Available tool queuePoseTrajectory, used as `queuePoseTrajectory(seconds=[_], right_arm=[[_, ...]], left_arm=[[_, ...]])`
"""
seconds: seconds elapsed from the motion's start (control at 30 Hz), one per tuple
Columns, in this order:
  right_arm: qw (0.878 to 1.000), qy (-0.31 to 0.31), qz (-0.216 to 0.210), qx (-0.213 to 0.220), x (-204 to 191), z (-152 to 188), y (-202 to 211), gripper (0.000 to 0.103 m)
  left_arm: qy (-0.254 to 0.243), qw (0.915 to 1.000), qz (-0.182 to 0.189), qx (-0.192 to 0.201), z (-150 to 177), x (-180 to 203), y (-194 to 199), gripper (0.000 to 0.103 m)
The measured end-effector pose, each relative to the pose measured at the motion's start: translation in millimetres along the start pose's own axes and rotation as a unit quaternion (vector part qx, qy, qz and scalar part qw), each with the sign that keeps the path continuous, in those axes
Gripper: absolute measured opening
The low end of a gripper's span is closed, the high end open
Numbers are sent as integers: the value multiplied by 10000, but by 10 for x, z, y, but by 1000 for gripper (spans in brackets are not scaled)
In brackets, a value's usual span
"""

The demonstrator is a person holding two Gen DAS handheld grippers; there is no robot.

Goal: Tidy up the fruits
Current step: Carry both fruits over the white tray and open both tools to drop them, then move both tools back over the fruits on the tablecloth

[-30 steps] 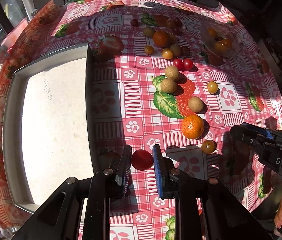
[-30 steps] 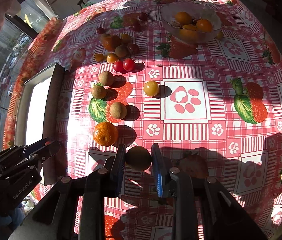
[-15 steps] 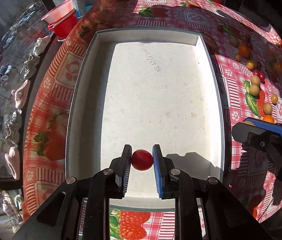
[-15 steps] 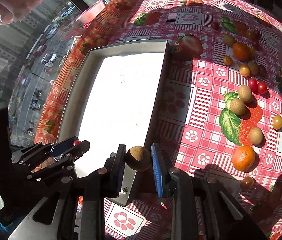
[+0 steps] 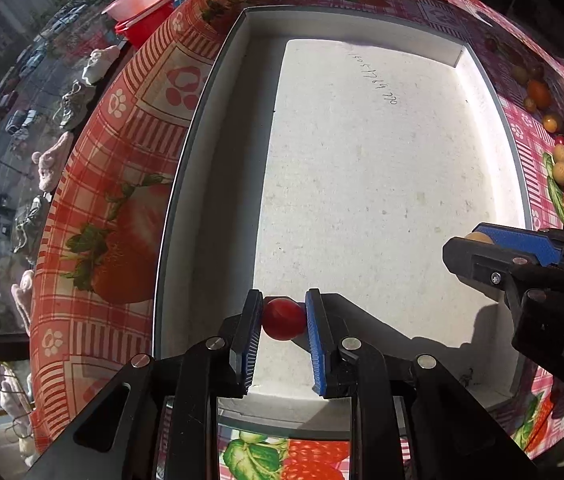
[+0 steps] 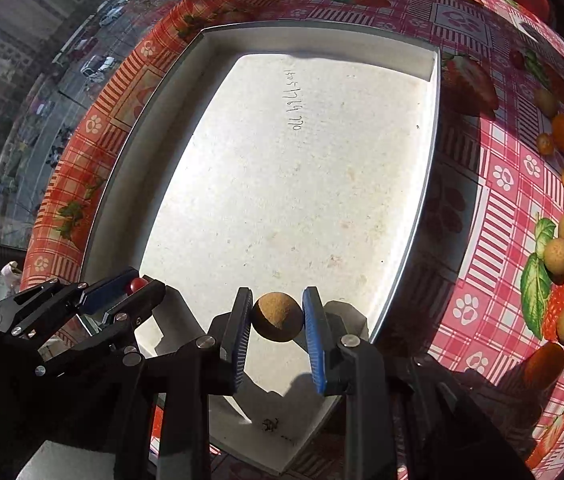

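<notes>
Left tool [image 5: 283, 318] is clenched on a red cherry tomato [image 5: 283, 319], both blue pads pressing its sides, and points steeply down over the near end of the white tray [image 5: 202, 128]. Right tool [image 6: 278, 318] is clenched on a round brown fruit [image 6: 278, 317] (rough tan skin, likely a longan), held above the tray's floor near its near edge. Each tool appears in the other's view: the left one at the lower left of the right wrist view, the right one at the right edge of the left wrist view. The tray floor carries only a handwritten mark. Remaining fruits [image 6: 561, 248] lie on the red checked tablecloth [image 6: 497, 208] covering the tabletop, to the right of the tray, well apart from both tools.
</notes>
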State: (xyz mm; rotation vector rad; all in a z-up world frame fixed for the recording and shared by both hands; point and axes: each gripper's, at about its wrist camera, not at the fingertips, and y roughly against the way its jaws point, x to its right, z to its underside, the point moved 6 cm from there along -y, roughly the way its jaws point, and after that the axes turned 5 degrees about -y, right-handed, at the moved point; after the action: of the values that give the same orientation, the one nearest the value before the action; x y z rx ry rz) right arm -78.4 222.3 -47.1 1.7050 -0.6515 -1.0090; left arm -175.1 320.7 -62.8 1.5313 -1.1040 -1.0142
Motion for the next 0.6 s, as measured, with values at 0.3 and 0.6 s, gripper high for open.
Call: queuePoseTrajectory(seconds=[0.3, 0.6], right_arm=[[9997, -5, -236, 33, -116, -47, 20, 80], [9974, -374, -237, 562, 180, -3, 494, 81]], left_arm=[[-54, 9997, -232, 105, 21, -46, 30, 91], [-322, 9988, -246, 285, -45, 154, 230, 91]])
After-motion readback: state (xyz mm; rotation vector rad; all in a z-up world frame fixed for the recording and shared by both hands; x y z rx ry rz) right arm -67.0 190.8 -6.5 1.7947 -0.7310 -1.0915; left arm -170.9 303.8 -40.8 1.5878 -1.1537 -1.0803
